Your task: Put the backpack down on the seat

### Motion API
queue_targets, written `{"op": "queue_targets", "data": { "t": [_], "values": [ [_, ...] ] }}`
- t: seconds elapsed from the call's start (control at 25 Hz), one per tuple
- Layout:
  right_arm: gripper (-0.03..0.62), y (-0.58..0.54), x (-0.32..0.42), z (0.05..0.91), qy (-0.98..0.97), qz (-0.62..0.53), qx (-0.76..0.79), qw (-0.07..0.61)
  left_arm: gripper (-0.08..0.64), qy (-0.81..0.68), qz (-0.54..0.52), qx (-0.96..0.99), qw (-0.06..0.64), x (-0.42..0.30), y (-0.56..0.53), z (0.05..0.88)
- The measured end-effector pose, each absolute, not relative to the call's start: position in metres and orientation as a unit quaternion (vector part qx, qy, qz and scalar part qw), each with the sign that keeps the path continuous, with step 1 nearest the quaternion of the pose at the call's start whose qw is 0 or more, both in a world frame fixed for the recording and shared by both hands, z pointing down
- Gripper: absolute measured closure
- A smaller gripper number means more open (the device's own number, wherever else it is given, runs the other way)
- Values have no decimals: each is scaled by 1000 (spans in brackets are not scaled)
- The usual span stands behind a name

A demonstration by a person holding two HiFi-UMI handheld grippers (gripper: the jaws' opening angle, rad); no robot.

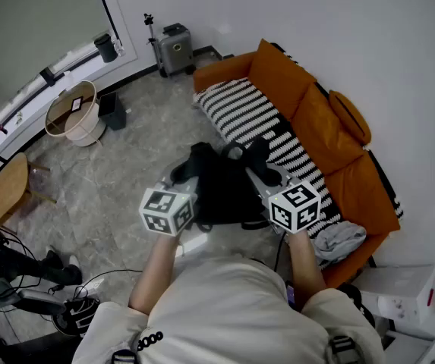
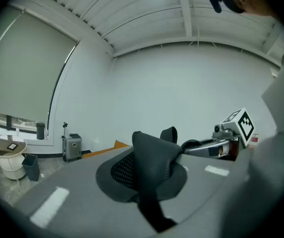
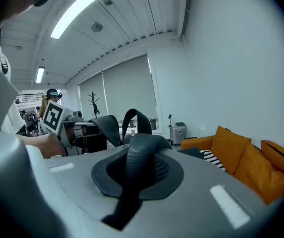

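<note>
My left claw [image 2: 144, 182] is clamped tight on a black mesh strap [image 2: 154, 152]. My right claw [image 3: 137, 177] is clamped just as tight on the second strap [image 3: 142, 152]. The backpack [image 1: 225, 188] hangs between them in front of my chest, at the front edge of the orange sofa [image 1: 316, 112] and overlapping its striped throw [image 1: 247, 112]. Farther off, a round basket [image 1: 73, 114] sits on the floor [image 1: 133, 165] to the left. A grey suitcase [image 1: 175, 49] stands by the wall.
</note>
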State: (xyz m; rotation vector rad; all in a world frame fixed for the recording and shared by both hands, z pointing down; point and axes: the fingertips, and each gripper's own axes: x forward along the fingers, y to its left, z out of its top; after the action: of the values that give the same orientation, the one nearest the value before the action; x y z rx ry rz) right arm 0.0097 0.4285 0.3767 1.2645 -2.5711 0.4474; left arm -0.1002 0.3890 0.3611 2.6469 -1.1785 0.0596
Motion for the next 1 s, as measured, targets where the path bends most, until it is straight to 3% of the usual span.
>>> {"op": "queue_targets", "data": {
  "t": [1.0],
  "values": [
    [578, 431, 45, 390, -918, 165, 340, 120, 551, -480, 31, 868, 123, -68, 405, 362]
  ]
}}
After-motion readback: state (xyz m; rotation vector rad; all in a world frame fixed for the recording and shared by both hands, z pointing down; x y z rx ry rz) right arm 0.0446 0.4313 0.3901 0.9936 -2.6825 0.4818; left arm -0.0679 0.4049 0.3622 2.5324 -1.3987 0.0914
